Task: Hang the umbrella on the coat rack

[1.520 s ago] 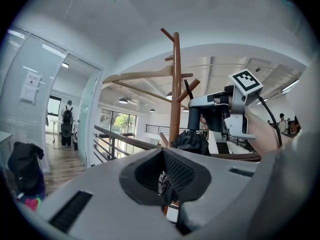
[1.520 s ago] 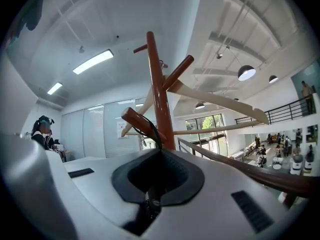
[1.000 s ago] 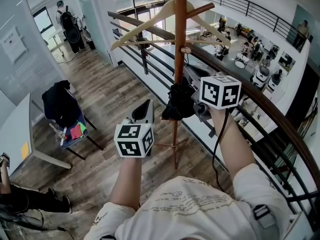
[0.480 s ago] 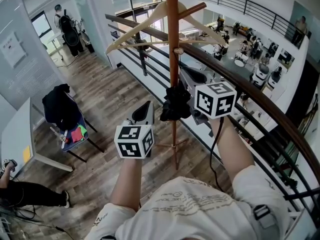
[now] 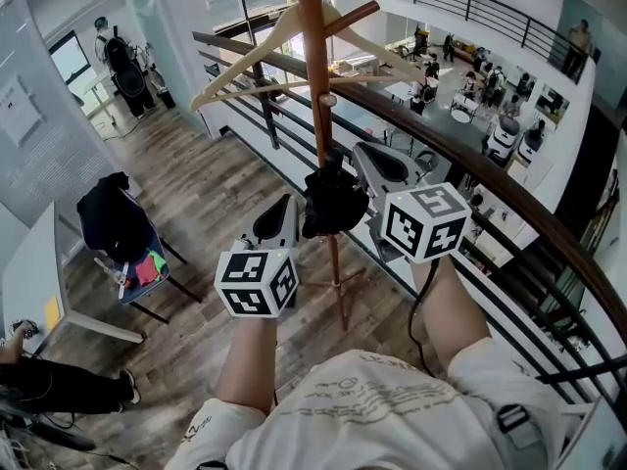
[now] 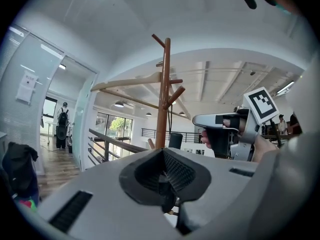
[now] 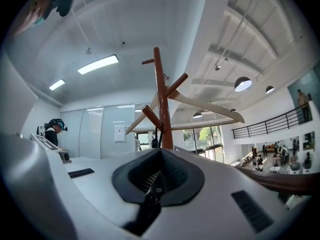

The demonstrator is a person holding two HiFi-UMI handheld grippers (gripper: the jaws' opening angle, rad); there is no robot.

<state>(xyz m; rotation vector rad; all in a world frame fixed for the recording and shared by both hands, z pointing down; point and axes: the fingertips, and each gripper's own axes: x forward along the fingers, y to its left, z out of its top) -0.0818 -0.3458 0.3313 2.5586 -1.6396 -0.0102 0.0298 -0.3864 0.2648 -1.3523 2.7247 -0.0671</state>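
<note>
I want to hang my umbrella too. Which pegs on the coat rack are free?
The top peg and the low peg look bare. It is crowded where the wooden hanger crosses the pole. The right gripper holds the umbrella by the pole.

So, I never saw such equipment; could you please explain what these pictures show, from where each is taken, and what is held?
There is no robot: a person holds a two-jaw gripper in each hand, and the cubes with black squares are parts of them. The head view comes from a camera on the person's head, looking down. The two gripper views come from cameras riding on the grippers, looking along their jaws. The left gripper has its jaws together, with nothing seen between. The right gripper is shut on a thin black strap, apparently of the folded black umbrella hanging beside the wooden coat rack, which carries a wooden hanger. There is no table: below are a wood floor, a chair with clothes and a railing.
</note>
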